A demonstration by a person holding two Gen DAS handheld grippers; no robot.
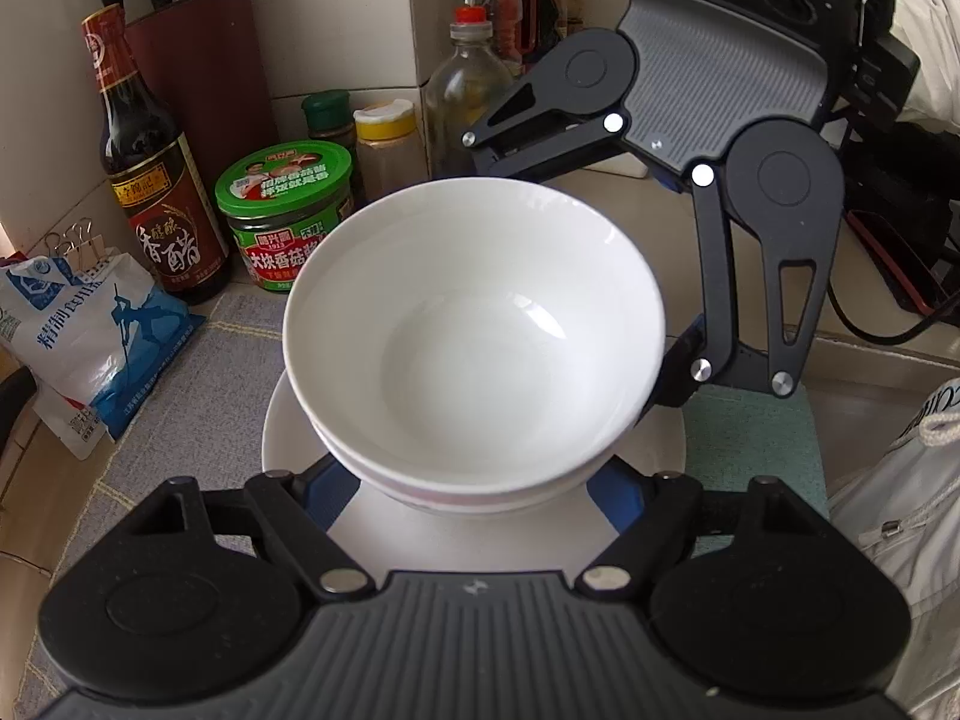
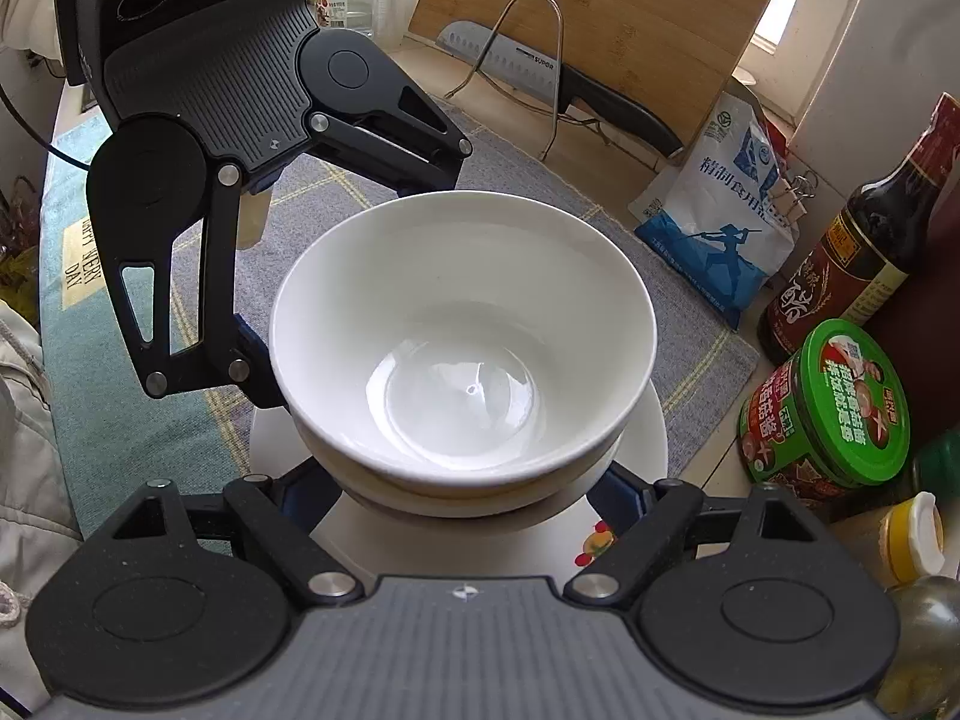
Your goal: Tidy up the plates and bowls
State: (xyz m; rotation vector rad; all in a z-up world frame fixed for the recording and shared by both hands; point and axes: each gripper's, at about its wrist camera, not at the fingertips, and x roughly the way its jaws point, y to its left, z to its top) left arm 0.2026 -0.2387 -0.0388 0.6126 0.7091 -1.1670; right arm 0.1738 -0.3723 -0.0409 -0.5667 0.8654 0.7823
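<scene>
Left wrist view, from left to right: a salt bag, a vinegar bottle and a green-lidded sauce jar are seen along the tiled wall. At centre, two nested white bowls are stacked mouth-up on a white plate, which lies flat on a grey placemat. The bowls are round, so no long axis is shown; their openings face straight up. The left gripper is spread wide around the lower bowl, its blue pads beside the wall; contact cannot be told. The right gripper is likewise opened across the far side of the stack.

Right wrist view: the same stack is centred, with a cleaver resting in a wire rack before a cutting board.
</scene>
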